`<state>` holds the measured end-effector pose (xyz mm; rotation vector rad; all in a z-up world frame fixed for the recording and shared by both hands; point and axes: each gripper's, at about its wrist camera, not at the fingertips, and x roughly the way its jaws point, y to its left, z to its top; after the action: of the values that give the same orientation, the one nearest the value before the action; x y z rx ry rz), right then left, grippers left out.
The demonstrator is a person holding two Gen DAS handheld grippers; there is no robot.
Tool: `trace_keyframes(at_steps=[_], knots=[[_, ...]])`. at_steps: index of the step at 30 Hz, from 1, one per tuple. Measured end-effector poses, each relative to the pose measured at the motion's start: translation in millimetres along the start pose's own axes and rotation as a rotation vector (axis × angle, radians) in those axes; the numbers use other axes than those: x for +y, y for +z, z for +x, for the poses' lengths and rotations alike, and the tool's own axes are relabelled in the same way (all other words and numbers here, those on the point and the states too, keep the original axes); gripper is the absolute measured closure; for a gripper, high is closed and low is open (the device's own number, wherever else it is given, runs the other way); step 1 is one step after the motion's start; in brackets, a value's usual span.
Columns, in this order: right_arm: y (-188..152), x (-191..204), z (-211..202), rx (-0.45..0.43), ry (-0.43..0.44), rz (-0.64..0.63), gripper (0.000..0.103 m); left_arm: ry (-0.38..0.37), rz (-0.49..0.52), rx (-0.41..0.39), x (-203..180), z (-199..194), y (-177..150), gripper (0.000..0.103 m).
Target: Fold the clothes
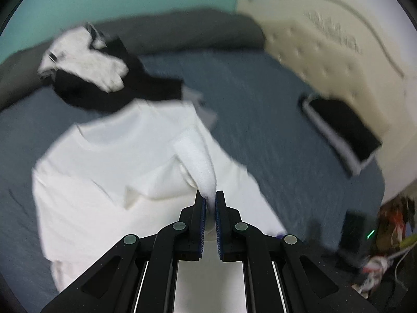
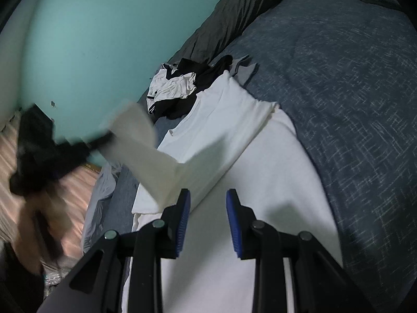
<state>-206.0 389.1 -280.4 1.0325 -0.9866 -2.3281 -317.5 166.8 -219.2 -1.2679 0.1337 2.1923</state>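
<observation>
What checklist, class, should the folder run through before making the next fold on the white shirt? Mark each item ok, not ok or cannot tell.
1. Left gripper pinches the sleeve: ok.
2. Right gripper open, holding nothing: ok.
3. White shirt lies on the bed: ok.
4. Laundry pile clear of shirt: not ok, it overlaps the collar.
5. Sleeve fold lies flat: cannot tell, blurred.

Both wrist views look down, close, sharing the white shirt (image 1: 109,172).

Left gripper (image 1: 210,198) angled steeply down, jaws pinched on white cloth, right gripper (image 2: 208,198) tilted down, jaws parted, nothing between
</observation>
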Motion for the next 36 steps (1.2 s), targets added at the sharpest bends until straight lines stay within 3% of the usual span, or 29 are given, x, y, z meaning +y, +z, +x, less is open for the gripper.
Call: trace_keyframes(at_steps=[5, 7, 9, 12, 21, 27, 32, 35, 36], knots=[[0, -4, 10, 0.041, -0.015, 0.006, 0.075, 0.005, -0.037, 0.105, -2, 43, -41, 0.094], [-1, -5, 16, 0.060, -0.016, 0.011, 0.075, -0.003, -0.054, 0.122, 3, 49, -55, 0.088], [-2, -5, 22, 0.076, -0.016, 0.016, 0.074, -0.002, -0.060, 0.123, 9, 46, -65, 0.068], [-2, -4, 28, 0.089, -0.020, 0.020, 0.065, 0.015, -0.067, 0.113, 23, 36, -76, 0.067], [1, 3, 50, 0.123, -0.043, 0.010, 0.057, 0.070, -0.196, 0.104, 98, 7, -117, 0.066], [0, 38, 81, 0.180, -0.087, -0.133, 0.053, 0.130, -0.305, 0.089, 152, -4, -142, 0.066], [-6, 44, 105, 0.221, -0.163, -0.187, 0.053, 0.184, -0.362, 0.059, 189, -19, -154, 0.066], [-7, 30, 112, 0.240, -0.120, -0.122, 0.054, 0.213, -0.388, 0.050, 208, -26, -159, 0.066], [-7, 25, 112, 0.240, -0.110, -0.096, 0.063, 0.223, -0.397, 0.048, 214, -27, -160, 0.066]])
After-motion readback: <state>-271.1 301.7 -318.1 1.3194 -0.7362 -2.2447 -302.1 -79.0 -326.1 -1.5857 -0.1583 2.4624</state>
